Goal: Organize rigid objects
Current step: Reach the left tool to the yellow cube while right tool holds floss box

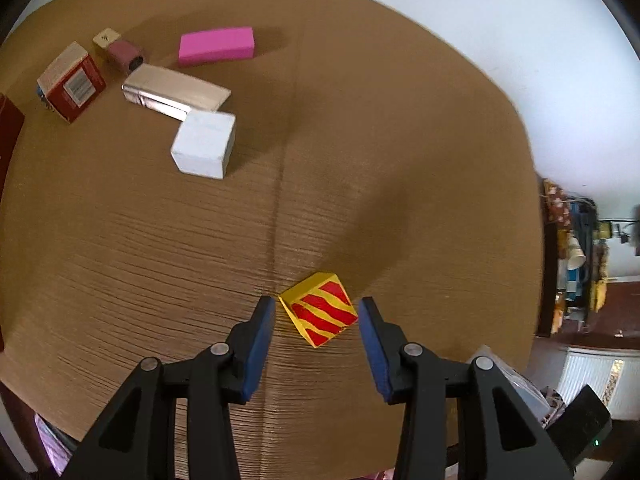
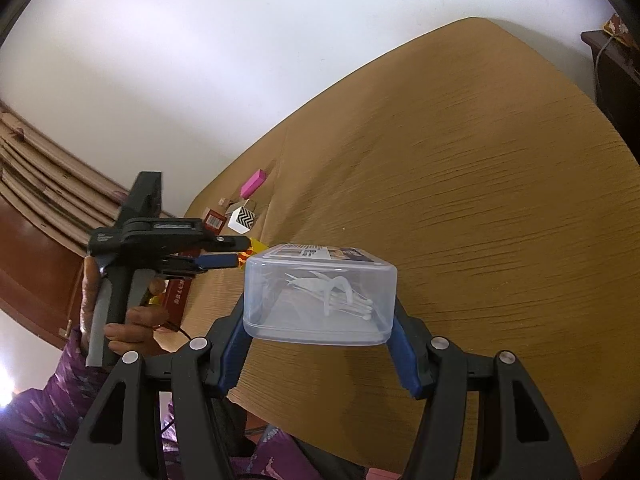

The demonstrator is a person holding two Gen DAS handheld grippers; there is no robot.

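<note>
- Brown ribbed table covering point(image 1: 120, 240) runs under both my hands, with a pale wall behind it and a crease down its middle.
- My left gripper point(image 1: 316, 312) points steeply down with its jaws part-way apart, one on each side of the yellow cube with red stripes point(image 1: 320, 312). Neither blue pad touches it yet, and the cube sits corner-on to them.
- Risk: if I close from here, the pads will likely meet edges instead of flat faces, and the cube could spin, squirt forward or tip. I judge a small wrist roll is needed first.
- Risk: coming lower, a fingertip could dig into the ridged covering and drag or ruck it, nudging the cube away.
- My right gripper point(image 2: 320, 320) is clamped on the clear plastic box point(image 2: 320, 292), pads against its two sides, low near the rear. Thin white sticks lie loose inside.
- Risk: the walls are smooth and probably flex, so the box may pivot down at its front, or slip out if my squeeze eases.
- Risk: in the right view the left gripper is just beside the box's far corner. Moving either hand carelessly could knock the two together.
- Far-side group, well apart from the cube: pink block point(image 1: 216, 46), silver box point(image 1: 176, 92), white block point(image 1: 204, 148), red carton point(image 1: 72, 84). Whether the cube belongs there I cannot tell.
</note>
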